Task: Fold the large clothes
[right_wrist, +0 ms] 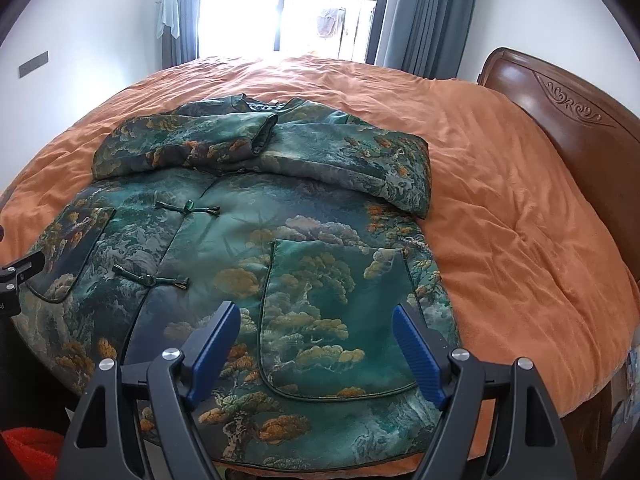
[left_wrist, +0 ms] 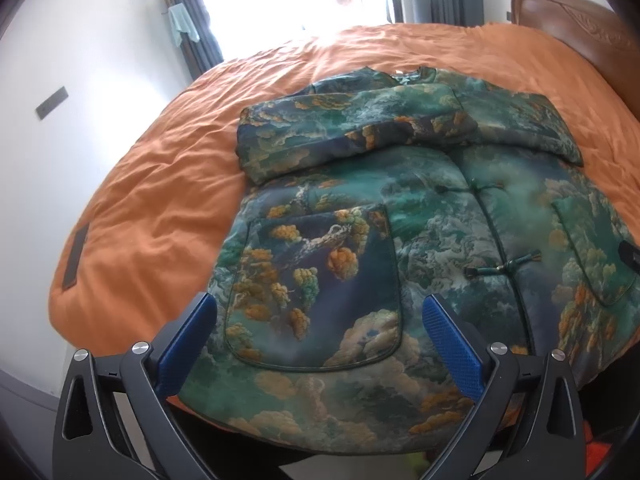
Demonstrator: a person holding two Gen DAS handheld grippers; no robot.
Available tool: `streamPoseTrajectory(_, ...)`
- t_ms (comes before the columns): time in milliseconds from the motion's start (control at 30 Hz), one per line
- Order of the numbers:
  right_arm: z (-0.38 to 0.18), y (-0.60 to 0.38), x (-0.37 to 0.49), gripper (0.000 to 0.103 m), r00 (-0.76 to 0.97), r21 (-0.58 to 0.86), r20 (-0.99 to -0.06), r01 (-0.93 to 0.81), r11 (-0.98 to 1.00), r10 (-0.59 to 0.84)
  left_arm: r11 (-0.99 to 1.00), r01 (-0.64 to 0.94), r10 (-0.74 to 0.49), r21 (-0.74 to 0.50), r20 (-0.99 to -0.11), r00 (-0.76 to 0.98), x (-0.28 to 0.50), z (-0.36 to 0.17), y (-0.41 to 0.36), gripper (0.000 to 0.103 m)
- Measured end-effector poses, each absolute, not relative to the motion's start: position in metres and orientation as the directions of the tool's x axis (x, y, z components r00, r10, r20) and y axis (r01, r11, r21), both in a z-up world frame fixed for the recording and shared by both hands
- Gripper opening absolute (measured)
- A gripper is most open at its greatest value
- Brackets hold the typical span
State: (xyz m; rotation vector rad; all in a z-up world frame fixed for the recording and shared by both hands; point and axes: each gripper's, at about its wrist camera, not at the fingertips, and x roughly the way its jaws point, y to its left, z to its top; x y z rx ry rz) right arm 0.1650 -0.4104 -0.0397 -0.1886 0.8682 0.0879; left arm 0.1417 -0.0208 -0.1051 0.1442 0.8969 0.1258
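Observation:
A padded green jacket (left_wrist: 420, 208) with a gold and teal landscape print lies front up on the orange bed cover. Both sleeves are folded across its chest; the left sleeve (left_wrist: 352, 128) lies on top. It also shows in the right wrist view (right_wrist: 240, 240), with knot buttons (right_wrist: 188, 211) down the middle and patch pockets low on each side. My left gripper (left_wrist: 318, 312) is open and empty above the jacket's left pocket (left_wrist: 316, 292) near the hem. My right gripper (right_wrist: 316, 320) is open and empty above the right pocket (right_wrist: 336, 312).
The orange bed cover (right_wrist: 520, 208) spreads wide around the jacket. A carved wooden headboard (right_wrist: 568, 120) stands at the right. A bright window with grey curtains (right_wrist: 424, 12) is beyond the bed. White walls lie to the left. Part of the left gripper (right_wrist: 16, 276) shows at the left edge.

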Motion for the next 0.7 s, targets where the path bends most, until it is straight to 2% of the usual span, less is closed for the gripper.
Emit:
streamPoseTrajectory(167,-0.046,-0.484,0.179,0.08,0.606,-0.059,-0.796,-0.089,0.994,0.007,0.989,-0.087,0.149,0.121,-0.799,0.583,0.154,-0.122,0.052,0.102)
streamPoseTrajectory(267,-0.058,-0.528,0.186,0.08,0.559,0.027,-0.826,-0.079,0.997,0.067,0.992,-0.123,0.046,-0.018,-0.866,0.497,0.166,-0.151,0.11,0.102)
streamPoseTrajectory(367,-0.081,-0.555,0.19,0.08,0.486,0.171,-0.852,-0.093,0.981,0.194,0.968,-0.161,-0.11,-0.194,-0.899,0.423,0.171,-0.183,0.148,0.102)
streamPoseTrajectory(400,-0.092,-0.561,0.192,0.08,0.455,0.229,-0.856,-0.097,0.969,0.248,0.953,-0.163,-0.165,-0.254,-0.89,0.426,0.17,-0.19,0.154,0.102)
streamPoseTrajectory(500,-0.12,-0.57,0.197,0.08,0.375,0.36,-0.854,-0.075,0.93,0.36,0.934,-0.141,-0.242,-0.329,-0.869,0.431,0.166,-0.197,0.152,0.102)
streamPoseTrajectory(600,-0.126,-0.568,0.197,0.08,0.353,0.427,-0.832,-0.085,0.9,0.428,0.946,-0.045,-0.28,-0.321,-0.878,0.389,0.163,-0.201,0.133,0.102)
streamPoseTrajectory(633,-0.125,-0.566,0.198,0.077,0.337,0.445,-0.827,-0.099,0.89,0.45,0.95,-0.014,-0.285,-0.313,-0.881,0.377,0.161,-0.202,0.127,0.102)
streamPoseTrajectory(700,-0.122,-0.562,0.198,0.051,0.31,0.464,-0.82,-0.131,0.876,0.481,0.949,0.046,-0.308,-0.311,-0.891,0.334,0.156,-0.203,0.113,0.098)
